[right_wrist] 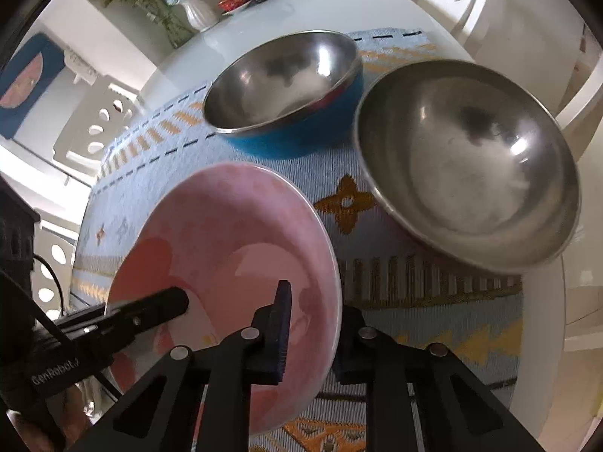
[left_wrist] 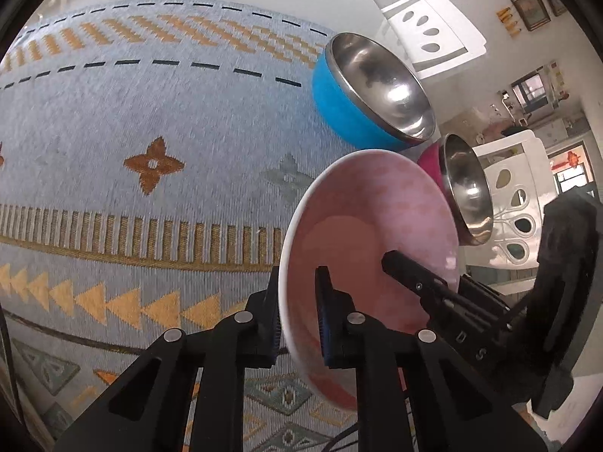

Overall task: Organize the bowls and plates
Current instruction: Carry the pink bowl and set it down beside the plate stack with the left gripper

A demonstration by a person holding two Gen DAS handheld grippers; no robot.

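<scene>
On the left, the left gripper has its jaws closed on the rim of the pink plate, one finger on each face, and the plate is tilted above the patterned cloth on the table. The right gripper pinches the same plate's opposite rim. Further right, the blue bowl and the pink-sided steel bowl sit side by side, unstacked. Judging by this, the organizing looks early: the plate is not yet placed and both bowls are still to be nested or arranged.
</scene>
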